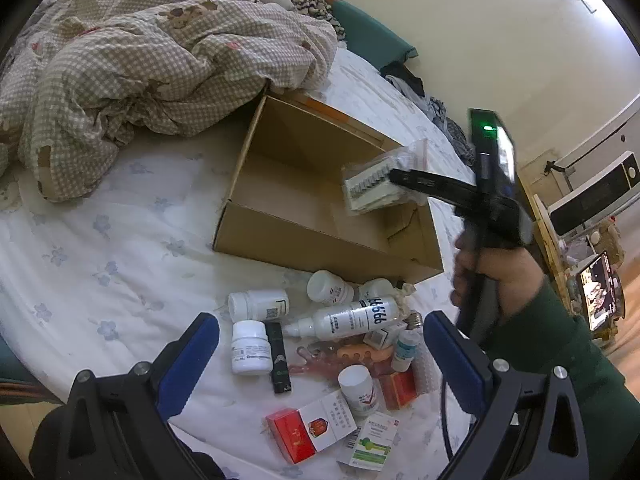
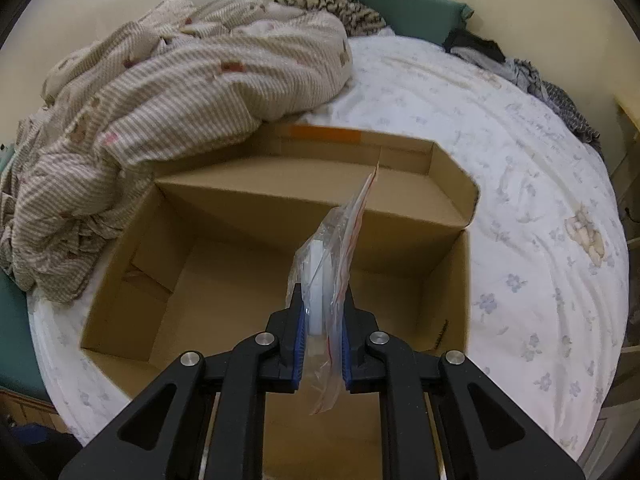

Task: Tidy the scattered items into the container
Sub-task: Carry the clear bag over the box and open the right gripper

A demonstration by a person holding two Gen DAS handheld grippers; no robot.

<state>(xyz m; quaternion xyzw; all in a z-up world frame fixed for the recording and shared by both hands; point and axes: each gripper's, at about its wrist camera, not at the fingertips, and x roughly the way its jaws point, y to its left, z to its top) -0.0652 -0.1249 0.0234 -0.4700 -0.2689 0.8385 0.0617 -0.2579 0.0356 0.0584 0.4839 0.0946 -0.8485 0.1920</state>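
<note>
An open cardboard box [image 1: 280, 236] [image 2: 224, 200] lies on the bed, with nothing on its floor. My right gripper [image 2: 322, 312] [image 1: 394, 178] is shut on a clear zip bag holding a white item [image 2: 332, 248] [image 1: 374, 188], hanging over the box's interior. My left gripper [image 1: 320, 344] stands open just above the pile of scattered items: white pill bottles [image 1: 250, 346], a white spray bottle [image 1: 352, 318], a black tube [image 1: 280, 360], a red-and-white carton [image 1: 310, 430], a green-and-white carton [image 1: 374, 442] and pink plastic pieces [image 1: 340, 356].
A rumpled checked duvet [image 1: 152, 52] [image 2: 160, 112] presses against the box's far left side. The white floral sheet [image 1: 104, 248] [image 2: 540, 200] spreads around. Dark clothes [image 2: 520, 68] lie along the bed's far edge. A person's hand and green sleeve [image 1: 552, 320] hold the right gripper.
</note>
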